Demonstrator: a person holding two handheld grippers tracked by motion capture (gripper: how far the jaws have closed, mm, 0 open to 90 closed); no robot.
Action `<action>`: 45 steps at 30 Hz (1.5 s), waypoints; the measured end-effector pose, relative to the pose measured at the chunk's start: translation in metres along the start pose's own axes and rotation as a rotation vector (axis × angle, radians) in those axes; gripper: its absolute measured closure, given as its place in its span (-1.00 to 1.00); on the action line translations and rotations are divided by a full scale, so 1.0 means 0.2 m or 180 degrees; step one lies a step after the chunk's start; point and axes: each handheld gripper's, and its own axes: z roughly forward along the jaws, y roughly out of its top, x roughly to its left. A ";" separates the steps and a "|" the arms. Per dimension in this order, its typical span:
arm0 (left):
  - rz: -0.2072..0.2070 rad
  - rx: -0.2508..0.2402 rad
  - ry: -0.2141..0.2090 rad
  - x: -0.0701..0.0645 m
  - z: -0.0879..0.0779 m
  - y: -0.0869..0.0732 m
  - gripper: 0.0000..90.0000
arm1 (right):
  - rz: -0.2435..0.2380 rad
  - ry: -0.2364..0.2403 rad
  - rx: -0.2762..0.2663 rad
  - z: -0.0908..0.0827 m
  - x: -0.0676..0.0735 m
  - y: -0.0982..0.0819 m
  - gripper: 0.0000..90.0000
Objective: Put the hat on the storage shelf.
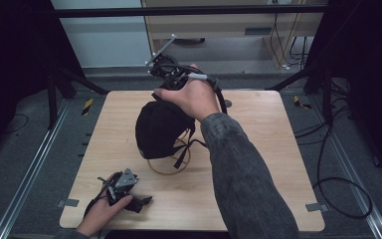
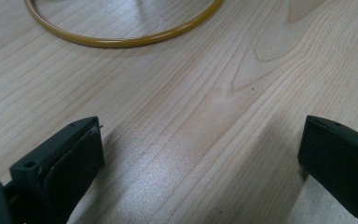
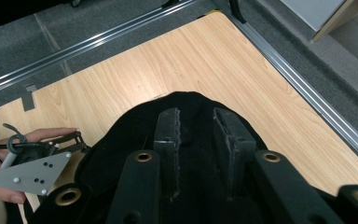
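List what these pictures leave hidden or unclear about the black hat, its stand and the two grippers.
- Wire stand, high view: its upper part is hidden under the black hat.
- Right gripper, right gripper view: whether the fingers actually pinch the hat's fabric is unclear, black on black.
- Stand's ring, left gripper view: cut off by the top edge.
- Left gripper, high view: its fingers are too small and dark to read.

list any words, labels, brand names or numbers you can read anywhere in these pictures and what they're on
None can be read.
Black fabric cap: no visible print or logo.
Light wooden table: bare grain.
Grey three-cornered plate on the left gripper: holes and screws, no lettering.
Yellow-black striped floor markers: no text.
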 end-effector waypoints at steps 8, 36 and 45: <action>-0.0003 -0.0003 0.0002 0.00 0.00 0.00 -1.00 | 0.0057 -0.0061 -0.0033 -0.03 -0.02 -0.07 0.40; -0.0018 -0.0013 0.0018 -0.01 0.00 0.00 -1.00 | 0.0351 -0.0526 -0.0198 -0.16 -0.03 -0.46 -0.81; -0.0029 -0.0013 0.0019 -0.01 0.00 0.00 -1.00 | 0.0340 -0.0681 -0.0311 -0.18 -0.06 -0.60 -0.86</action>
